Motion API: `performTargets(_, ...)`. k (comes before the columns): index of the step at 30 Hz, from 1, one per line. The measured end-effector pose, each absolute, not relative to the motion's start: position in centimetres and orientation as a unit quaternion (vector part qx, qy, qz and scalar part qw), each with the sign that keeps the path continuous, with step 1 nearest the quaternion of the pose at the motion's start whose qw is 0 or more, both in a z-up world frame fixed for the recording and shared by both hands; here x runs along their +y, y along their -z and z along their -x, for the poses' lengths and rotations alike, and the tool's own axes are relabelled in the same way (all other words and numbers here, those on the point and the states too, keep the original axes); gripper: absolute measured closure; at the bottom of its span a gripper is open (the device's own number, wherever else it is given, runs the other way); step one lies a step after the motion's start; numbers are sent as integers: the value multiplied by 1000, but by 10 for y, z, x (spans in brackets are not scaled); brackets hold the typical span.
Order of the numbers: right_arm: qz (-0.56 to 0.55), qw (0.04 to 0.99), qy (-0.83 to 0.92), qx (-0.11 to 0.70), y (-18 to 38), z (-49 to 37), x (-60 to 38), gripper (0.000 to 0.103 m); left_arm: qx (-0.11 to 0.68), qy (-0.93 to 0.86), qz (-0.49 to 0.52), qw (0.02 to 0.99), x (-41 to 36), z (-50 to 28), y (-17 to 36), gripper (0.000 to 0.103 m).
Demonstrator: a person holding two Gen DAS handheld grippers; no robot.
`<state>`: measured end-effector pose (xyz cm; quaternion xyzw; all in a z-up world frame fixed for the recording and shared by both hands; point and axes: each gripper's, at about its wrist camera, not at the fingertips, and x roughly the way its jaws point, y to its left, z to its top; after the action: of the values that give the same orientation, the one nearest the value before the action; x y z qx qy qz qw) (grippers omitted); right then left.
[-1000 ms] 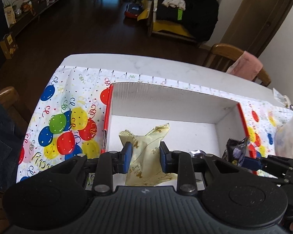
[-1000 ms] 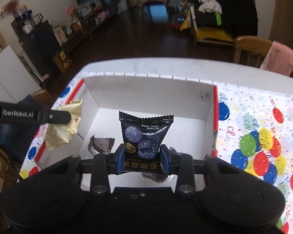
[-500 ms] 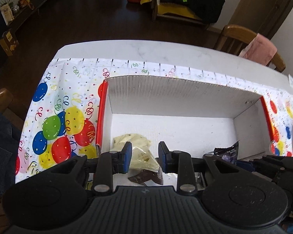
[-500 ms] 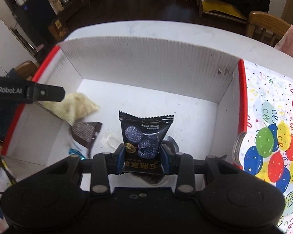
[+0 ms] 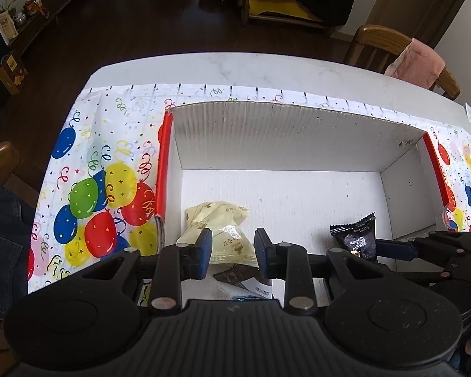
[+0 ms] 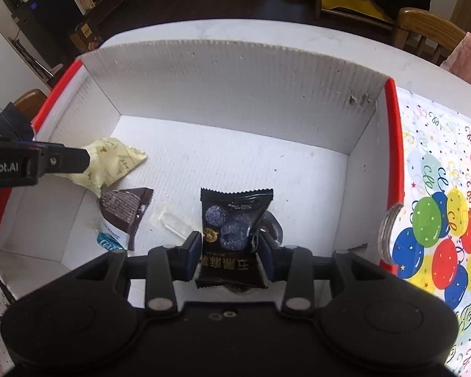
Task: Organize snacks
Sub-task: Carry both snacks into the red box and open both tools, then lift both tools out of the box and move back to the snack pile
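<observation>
My left gripper pinched a pale yellow snack packet near the box's left wall. My right gripper was opening around a black snack packet at the near edge.

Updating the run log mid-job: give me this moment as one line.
left gripper: shut on cream packet | right gripper: jaws opening, black packet between them | both inside white box

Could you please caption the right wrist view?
Right gripper, jaws opening, lowers a black snack packet into the white box.

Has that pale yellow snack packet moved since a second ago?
Yes. The yellow packet has come down from above the white box rim onto its floor.
</observation>
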<state>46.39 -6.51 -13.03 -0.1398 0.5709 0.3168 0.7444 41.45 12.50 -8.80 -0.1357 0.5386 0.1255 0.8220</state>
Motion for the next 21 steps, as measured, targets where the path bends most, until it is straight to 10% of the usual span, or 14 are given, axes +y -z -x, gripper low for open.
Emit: performTargets(21,84,785,-337,514,63,-416,-96,54,500,-97,137,849,109,-351,47,74)
